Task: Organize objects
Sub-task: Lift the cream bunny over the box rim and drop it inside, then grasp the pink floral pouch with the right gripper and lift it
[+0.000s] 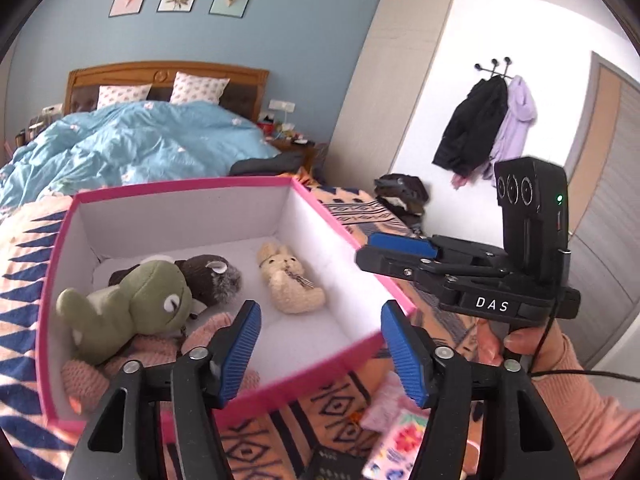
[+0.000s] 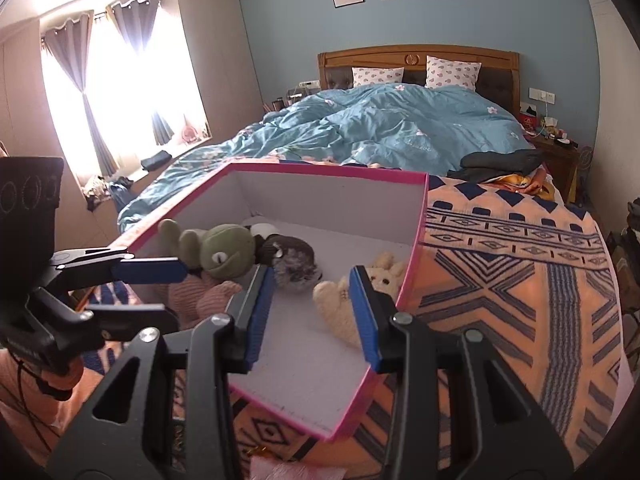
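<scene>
A pink box with a white inside sits on the patterned blanket; it also shows in the right wrist view. Inside lie a green frog plush, a dark brown plush, a cream bunny plush and a pink knitted plush. My left gripper is open and empty over the box's near edge. My right gripper is open and empty above the box; it appears at the right in the left wrist view.
The orange and blue patterned blanket covers the bed's foot. A blue duvet lies beyond. A flowered card and pink cloth lie in front of the box. Coats hang on the wall.
</scene>
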The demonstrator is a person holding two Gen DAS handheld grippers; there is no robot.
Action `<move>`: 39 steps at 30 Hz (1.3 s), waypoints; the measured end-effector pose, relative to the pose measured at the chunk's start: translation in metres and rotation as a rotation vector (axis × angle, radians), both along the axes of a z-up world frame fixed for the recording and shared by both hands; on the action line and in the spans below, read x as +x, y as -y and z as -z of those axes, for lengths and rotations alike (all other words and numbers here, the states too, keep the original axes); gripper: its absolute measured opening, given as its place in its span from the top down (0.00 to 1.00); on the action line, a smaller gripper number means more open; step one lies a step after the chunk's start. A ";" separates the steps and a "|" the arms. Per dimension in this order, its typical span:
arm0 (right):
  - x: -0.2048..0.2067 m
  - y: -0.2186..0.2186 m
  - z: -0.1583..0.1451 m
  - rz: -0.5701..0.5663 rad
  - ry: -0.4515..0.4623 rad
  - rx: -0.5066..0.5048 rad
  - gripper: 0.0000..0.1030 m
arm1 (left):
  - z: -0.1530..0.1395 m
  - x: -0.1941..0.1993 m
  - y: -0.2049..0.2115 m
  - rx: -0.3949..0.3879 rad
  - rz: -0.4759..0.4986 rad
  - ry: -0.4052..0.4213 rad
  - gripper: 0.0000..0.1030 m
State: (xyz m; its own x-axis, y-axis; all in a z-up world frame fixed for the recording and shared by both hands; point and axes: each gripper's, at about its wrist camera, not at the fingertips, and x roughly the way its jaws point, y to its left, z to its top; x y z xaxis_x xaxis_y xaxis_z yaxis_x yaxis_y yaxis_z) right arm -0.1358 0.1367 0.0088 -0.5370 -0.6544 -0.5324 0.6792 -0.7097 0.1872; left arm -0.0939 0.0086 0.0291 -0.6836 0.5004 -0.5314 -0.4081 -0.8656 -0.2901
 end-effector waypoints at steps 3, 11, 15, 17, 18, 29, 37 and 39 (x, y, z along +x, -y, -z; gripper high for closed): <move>0.021 -0.015 -0.001 -0.008 0.009 -0.033 0.59 | -0.002 0.025 0.001 0.013 0.039 -0.042 0.31; 0.080 -0.041 0.039 -0.031 0.127 -0.026 0.58 | 0.027 0.054 -0.017 -0.038 0.112 0.003 0.30; 0.097 -0.048 0.066 -0.014 0.202 -0.015 0.58 | 0.053 0.058 -0.027 -0.039 0.143 0.075 0.30; 0.102 -0.053 0.074 -0.006 0.235 -0.031 0.58 | 0.063 0.061 -0.034 -0.059 0.155 0.100 0.30; 0.104 -0.054 0.076 -0.001 0.243 -0.033 0.58 | 0.067 0.063 -0.036 -0.069 0.159 0.105 0.30; 0.099 -0.079 0.093 0.129 0.308 -0.062 0.58 | 0.086 0.065 -0.057 -0.089 0.209 0.151 0.30; 0.079 -0.070 0.111 0.135 0.344 -0.029 0.58 | 0.097 0.059 -0.073 -0.121 0.245 0.182 0.31; 0.075 -0.066 0.115 0.131 0.351 -0.017 0.58 | 0.100 0.059 -0.076 -0.123 0.254 0.199 0.31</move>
